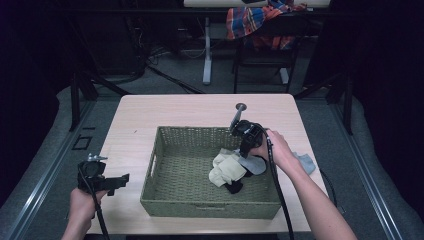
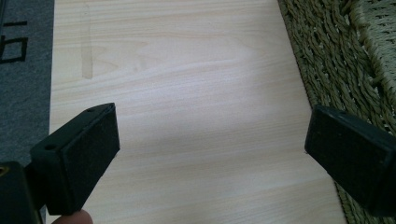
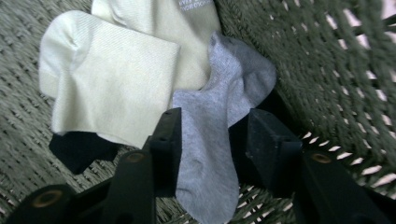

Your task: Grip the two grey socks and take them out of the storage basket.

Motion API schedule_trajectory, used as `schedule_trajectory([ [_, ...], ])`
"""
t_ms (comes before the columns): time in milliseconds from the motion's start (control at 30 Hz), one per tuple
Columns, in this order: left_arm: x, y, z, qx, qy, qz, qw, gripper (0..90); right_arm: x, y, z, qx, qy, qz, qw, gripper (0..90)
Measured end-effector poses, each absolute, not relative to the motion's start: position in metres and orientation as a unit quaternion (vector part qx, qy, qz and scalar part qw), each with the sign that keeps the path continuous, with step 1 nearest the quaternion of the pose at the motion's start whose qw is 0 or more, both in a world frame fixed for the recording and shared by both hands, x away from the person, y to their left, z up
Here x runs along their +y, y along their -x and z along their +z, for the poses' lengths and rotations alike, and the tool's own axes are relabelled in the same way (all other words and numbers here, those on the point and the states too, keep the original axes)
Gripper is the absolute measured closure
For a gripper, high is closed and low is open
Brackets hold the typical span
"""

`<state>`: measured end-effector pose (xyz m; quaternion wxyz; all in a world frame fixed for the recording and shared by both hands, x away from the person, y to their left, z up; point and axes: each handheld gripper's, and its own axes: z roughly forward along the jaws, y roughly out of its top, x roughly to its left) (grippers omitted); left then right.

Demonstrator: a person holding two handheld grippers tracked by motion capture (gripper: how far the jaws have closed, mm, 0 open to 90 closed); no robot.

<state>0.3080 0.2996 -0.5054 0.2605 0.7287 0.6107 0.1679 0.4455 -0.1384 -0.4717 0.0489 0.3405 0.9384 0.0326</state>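
Two grippers are at work over a pale wooden table (image 1: 150, 115), and we take each in turn. The right gripper (image 3: 208, 135) reaches down into the right side of a woven green basket (image 1: 172, 200), close to its right wall. In the right gripper view we see a grey sock (image 3: 219, 121) lying between its two black jaws; the left jaw rests against the sock's edge, while a dark gap seems to remain at the right jaw, so we cannot tell whether the sock is clamped. The jaws stand partly drawn together.

The grey sock lies on the basket floor against the right wall, its upper end overlapping a cream sock (image 3: 154, 23). A second cream sock (image 3: 107, 70) lies just beside it to the left, partly covering a black sock (image 3: 79, 149). In the high view the same pile sits in the right half of the basket, and we note a light blue-grey cloth (image 1: 306, 162) on the table outside the basket, behind the right hand (image 1: 277, 150).

The left gripper (image 2: 210, 140) is held over bare table to the left of the basket, its jaws wide apart with nothing between them; the basket's outer wall runs just beside its right jaw.
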Motion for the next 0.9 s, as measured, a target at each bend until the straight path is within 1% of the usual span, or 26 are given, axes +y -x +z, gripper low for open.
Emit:
schedule_trajectory([
  [133,0.300,-0.308,-0.505,0.611,-0.729,0.167,0.261,3.2,-0.136,-0.449,-0.480,0.937,-0.346,0.017,0.043,62.5],
  [267,0.300,-0.308,-0.505,0.610,-0.729,0.168,0.261,3.2,-0.133,-0.450,-0.486,0.936,-0.350,0.005,0.037,64.2],
  [433,0.301,-0.308,-0.505,0.612,-0.728,0.167,0.261,3.3,-0.132,-0.450,-0.488,0.937,-0.347,-0.004,0.037,70.9],
  [533,0.300,-0.308,-0.505,0.611,-0.728,0.167,0.261,3.2,-0.132,-0.450,-0.490,0.937,-0.348,-0.011,0.038,72.7],
  [567,0.300,-0.308,-0.505,0.610,-0.730,0.168,0.260,3.2,-0.132,-0.450,-0.490,0.936,-0.349,-0.017,0.037,77.3],
  [633,0.300,-0.308,-0.505,0.610,-0.729,0.169,0.261,3.2,-0.133,-0.450,-0.490,0.936,-0.349,-0.018,0.036,82.9],
  [667,0.300,-0.308,-0.505,0.610,-0.729,0.169,0.261,3.2,-0.133,-0.450,-0.490,0.937,-0.348,-0.016,0.035,84.2],
  [900,0.300,-0.308,-0.505,0.610,-0.729,0.170,0.261,3.2,-0.135,-0.445,-0.475,0.938,-0.346,0.001,0.032,85.6],
])
